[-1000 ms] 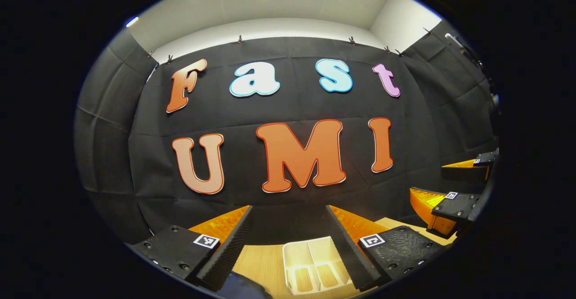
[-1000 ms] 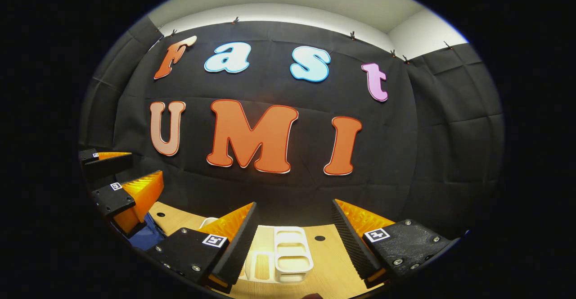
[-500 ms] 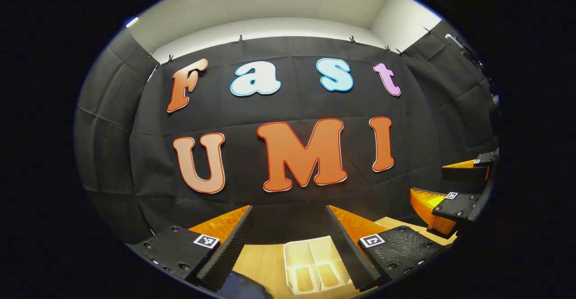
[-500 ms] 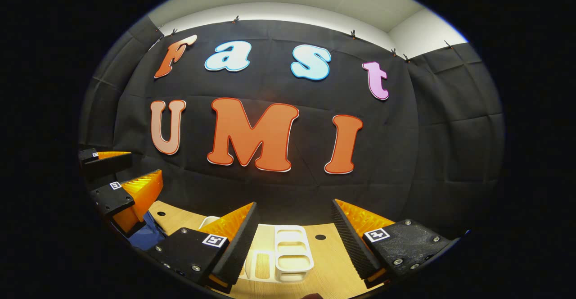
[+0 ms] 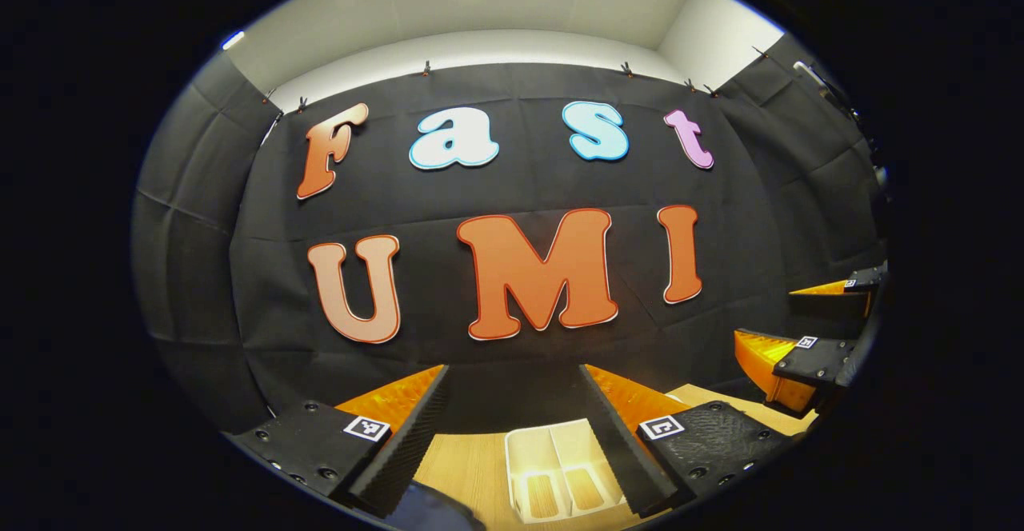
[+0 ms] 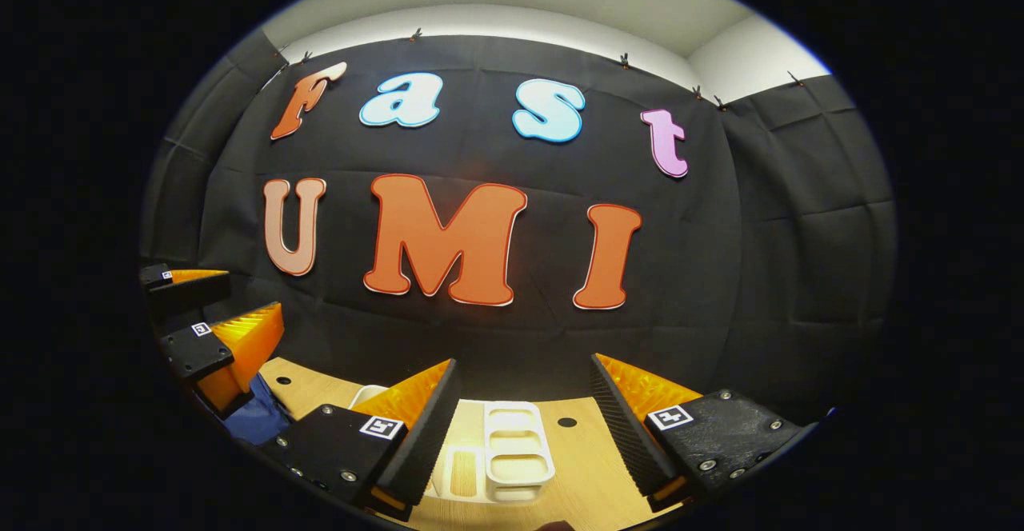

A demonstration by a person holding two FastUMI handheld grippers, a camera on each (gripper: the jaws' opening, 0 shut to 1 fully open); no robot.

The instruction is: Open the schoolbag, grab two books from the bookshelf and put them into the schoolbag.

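In the left gripper view, we find the left gripper (image 5: 512,411) held level above the wooden table (image 5: 468,463), its fingers set wide apart with nothing between them. Low at the left, against the bottom edge, a dark blue fabric corner (image 5: 428,511) shows; we take it for part of the schoolbag, though too little is visible to be sure. Between the fingers, farther off on the table, stands a white divided rack (image 5: 560,471), apparently the bookshelf; its slots look bare as far as we can see. At the far right, the right gripper (image 5: 808,327) hangs at a similar height, fingers parted.

In the right gripper view, the left gripper (image 6: 212,311) appears at the far left, above the blue schoolbag (image 6: 252,419) on the table (image 6: 592,467). Centrally, the white rack (image 6: 512,455) sits beyond the right gripper (image 6: 524,411), whose fingers stand wide apart, gripping nothing.
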